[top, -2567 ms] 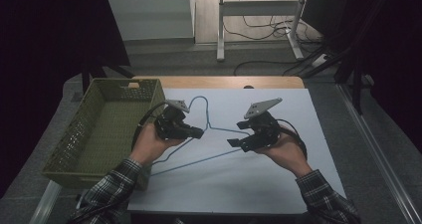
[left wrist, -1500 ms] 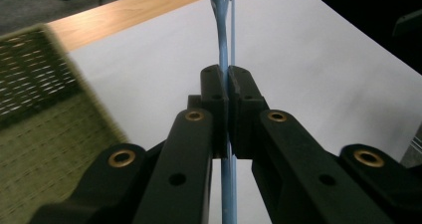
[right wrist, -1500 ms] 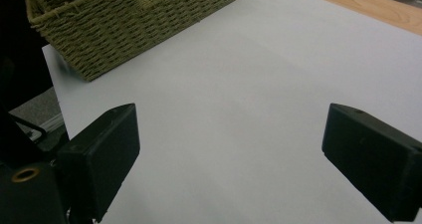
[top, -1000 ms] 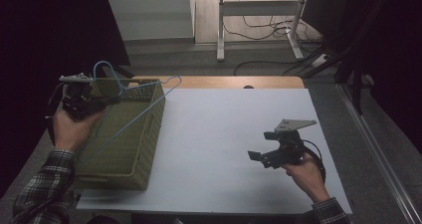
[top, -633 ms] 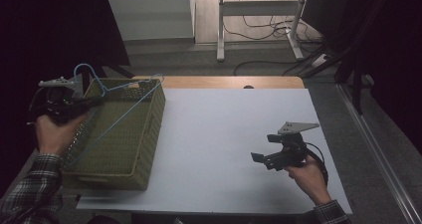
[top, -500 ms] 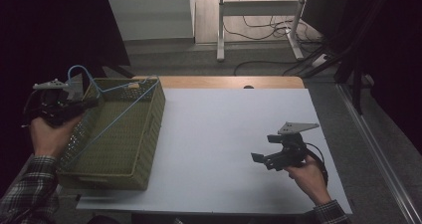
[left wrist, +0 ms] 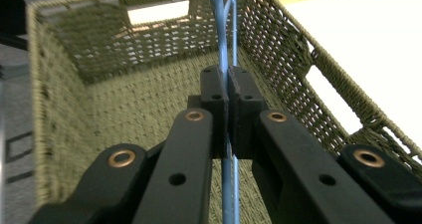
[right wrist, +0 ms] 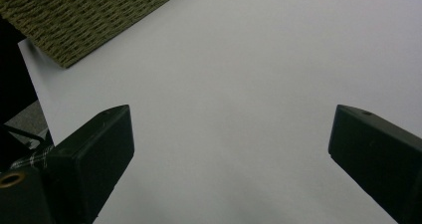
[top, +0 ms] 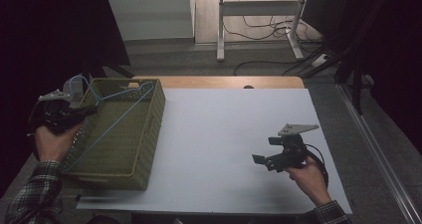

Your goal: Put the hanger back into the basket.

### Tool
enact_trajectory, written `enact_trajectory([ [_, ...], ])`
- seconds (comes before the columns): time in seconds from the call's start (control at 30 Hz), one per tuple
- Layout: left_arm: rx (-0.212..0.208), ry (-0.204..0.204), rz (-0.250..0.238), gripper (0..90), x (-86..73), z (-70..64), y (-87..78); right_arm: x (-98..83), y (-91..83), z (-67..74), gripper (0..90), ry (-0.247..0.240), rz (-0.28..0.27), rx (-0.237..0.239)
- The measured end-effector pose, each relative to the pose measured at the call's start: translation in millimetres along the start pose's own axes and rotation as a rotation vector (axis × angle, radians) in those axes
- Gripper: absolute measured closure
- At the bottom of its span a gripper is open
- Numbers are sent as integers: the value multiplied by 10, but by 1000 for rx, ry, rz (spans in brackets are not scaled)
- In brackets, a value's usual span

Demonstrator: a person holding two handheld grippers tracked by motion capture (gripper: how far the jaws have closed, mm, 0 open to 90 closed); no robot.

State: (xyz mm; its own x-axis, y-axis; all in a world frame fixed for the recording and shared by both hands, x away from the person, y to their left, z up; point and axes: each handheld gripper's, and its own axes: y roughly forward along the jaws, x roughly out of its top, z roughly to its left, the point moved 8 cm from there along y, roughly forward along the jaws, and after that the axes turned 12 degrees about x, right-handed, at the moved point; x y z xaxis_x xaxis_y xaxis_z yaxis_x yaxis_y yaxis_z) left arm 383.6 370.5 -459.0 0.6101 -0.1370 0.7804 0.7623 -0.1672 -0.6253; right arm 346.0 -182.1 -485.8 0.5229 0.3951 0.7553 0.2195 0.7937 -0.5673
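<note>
A blue wire hanger (top: pixel 119 115) lies slanted across the open top of the green woven basket (top: pixel 149 129) at the table's left. My left gripper (top: pixel 85 111) sits at the basket's left rim, shut on the hanger's wire. In the left gripper view the blue wire (left wrist: pixel 225 45) runs between the closed jaws of the left gripper (left wrist: pixel 228 92), over the basket's inside (left wrist: pixel 124 99). My right gripper (top: pixel 260 159) hovers low over the white table (top: pixel 224 134) at the right, open, with nothing between its fingers (right wrist: pixel 99 139).
The basket's corner (right wrist: pixel 74 25) shows at the upper left of the right gripper view. A wooden strip (top: pixel 224 82) edges the table's far side. Beyond it stand a desk frame (top: pixel 259 25) and floor cables (top: pixel 278 62).
My left gripper has carried the hanger from the table's middle to the left, over the basket, then lower toward its left rim. The right gripper let go and drew back to the right.
</note>
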Motion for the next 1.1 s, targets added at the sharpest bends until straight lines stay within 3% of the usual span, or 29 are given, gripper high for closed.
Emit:
enact_trajectory([
  [0.23,-3,-4,26,875,-131,4,162,-26,14,-9,36,4,4,1],
  [0.37,-5,-15,71,874,-242,20,279,-35,14,-8,35,4,5,0],
  [0.47,8,-19,136,873,-330,47,363,-39,4,-10,35,6,-1,-2],
  [0.6,30,-22,161,865,-358,81,383,-53,7,-20,35,5,1,-4],
  [0.67,67,-7,187,854,-397,100,406,-75,18,-23,35,5,11,-10],
  [0.8,60,-33,142,685,-351,93,350,-87,22,-27,34,-7,18,-21],
  [0.83,76,-22,135,629,-325,72,306,-85,14,-21,35,-12,16,-26],
  [0.93,67,-2,112,495,-279,-1,240,-81,0,-10,36,-13,16,-31],
  [0.97,45,5,87,495,-240,-72,188,-79,-7,-3,37,-13,15,-35],
  [1.03,1,22,62,379,-195,-198,117,-79,-30,22,39,-17,17,-38],
  [1.07,-22,47,34,349,-153,-332,46,-80,-38,26,37,-24,18,-42],
  [1.1,-22,47,34,316,-153,-332,46,-81,-45,33,36,-24,16,-47],
])
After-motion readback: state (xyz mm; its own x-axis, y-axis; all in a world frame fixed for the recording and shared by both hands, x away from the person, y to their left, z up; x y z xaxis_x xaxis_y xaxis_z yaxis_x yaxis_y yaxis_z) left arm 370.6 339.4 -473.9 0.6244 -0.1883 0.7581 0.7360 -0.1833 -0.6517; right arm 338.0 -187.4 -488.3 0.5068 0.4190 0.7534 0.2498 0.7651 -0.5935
